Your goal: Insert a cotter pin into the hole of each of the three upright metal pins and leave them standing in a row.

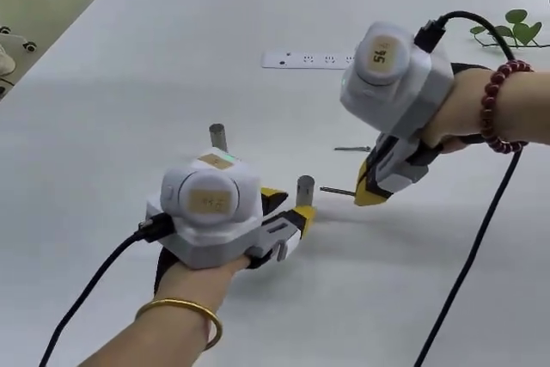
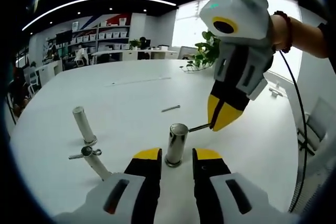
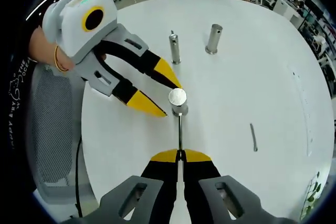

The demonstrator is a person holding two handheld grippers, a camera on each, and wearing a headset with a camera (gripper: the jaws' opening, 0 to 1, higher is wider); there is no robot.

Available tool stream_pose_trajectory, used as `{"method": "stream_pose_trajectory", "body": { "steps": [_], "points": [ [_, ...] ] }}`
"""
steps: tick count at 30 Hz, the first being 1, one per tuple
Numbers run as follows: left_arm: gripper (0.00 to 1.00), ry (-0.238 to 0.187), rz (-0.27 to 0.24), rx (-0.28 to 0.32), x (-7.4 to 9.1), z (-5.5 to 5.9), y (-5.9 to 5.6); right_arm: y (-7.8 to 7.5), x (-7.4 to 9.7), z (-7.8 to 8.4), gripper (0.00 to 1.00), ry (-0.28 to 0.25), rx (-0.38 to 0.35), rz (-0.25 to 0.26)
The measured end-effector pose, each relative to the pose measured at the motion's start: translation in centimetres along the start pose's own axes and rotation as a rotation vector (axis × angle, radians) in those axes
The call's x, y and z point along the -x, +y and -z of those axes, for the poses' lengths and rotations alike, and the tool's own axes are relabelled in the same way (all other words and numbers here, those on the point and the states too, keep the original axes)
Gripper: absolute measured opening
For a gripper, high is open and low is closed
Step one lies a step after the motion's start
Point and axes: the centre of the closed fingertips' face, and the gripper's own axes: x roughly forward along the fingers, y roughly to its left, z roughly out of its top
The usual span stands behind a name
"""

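Right hand-held gripper (image 3: pixel 179 154), clenched on a cotter pin (image 3: pixel 179 132), meets the metal pin (image 3: pixel 177 99) straddled by the released left hand-held gripper (image 2: pixel 176 155); insertion likely needs a straight push.

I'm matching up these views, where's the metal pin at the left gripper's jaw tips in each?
Head view: metal pin just below centre, by yellow jaw tips.
Left gripper view: low centre, ahead of the jaws.
Right gripper view: centre, above the held cotter pin.
Shared landmark: the loose cotter pin lying flat.
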Motion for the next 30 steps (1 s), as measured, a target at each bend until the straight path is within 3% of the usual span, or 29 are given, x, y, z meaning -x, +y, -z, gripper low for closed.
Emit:
{"method": "stream_pose_trajectory", "body": {
  "steps": [10,17,21,30],
  "points": [
    [0.21,0.006,-0.022,0.019,-1.3,0.5,0.5,-0.1,-0.1,-0.4,0.0,-0.007,0.008,-0.008],
    [0.17,0.001,-0.022,0.049,-1.9,0.6,0.2,-0.2,-0.2,-0.6,0.0,-0.003,0.018,-0.011],
    [0.12,0.002,-0.03,0.042,-2.0,0.7,0.3,-0.3,-0.2,-0.6,0.0,-0.003,0.017,-0.011],
    [0.11,0.0,-0.047,-0.009,-2.0,0.8,0.4,-0.2,0.1,-0.9,0.0,-0.003,0.028,-0.007]
  ]
}}
